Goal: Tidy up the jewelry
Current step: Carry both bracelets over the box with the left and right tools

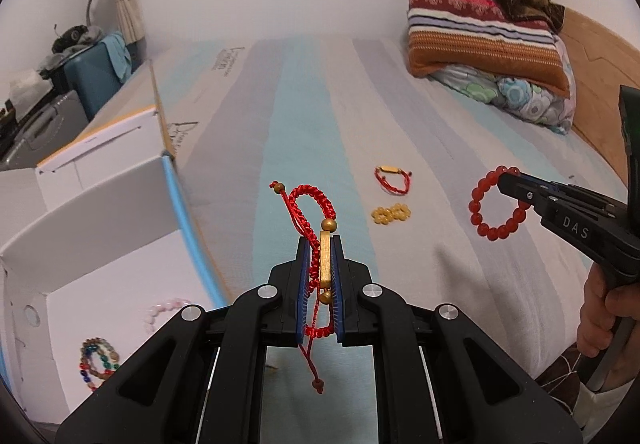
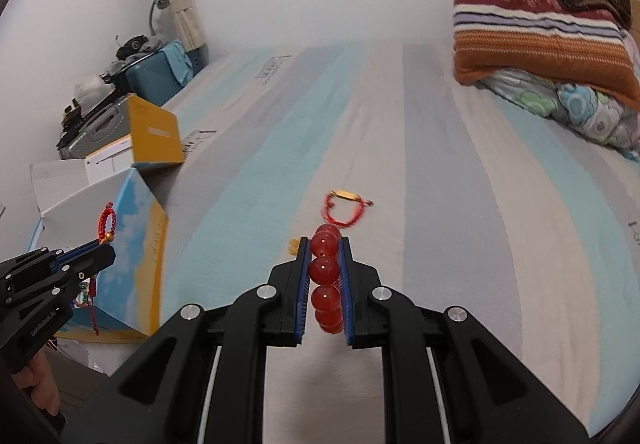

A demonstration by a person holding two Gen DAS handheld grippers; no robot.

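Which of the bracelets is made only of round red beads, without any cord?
The red bead bracelet held in the right tongs. The one in the left tongs and the one on the bed are red cord with a gold bar.

Six bracelets are in view: two red cord bracelets with gold bars, one clamped in a gripper and one lying on the bed; one red bead bracelet; one yellow bead bracelet; and two inside the white box, one multicoloured and one pink. There are two grippers, one per hand.
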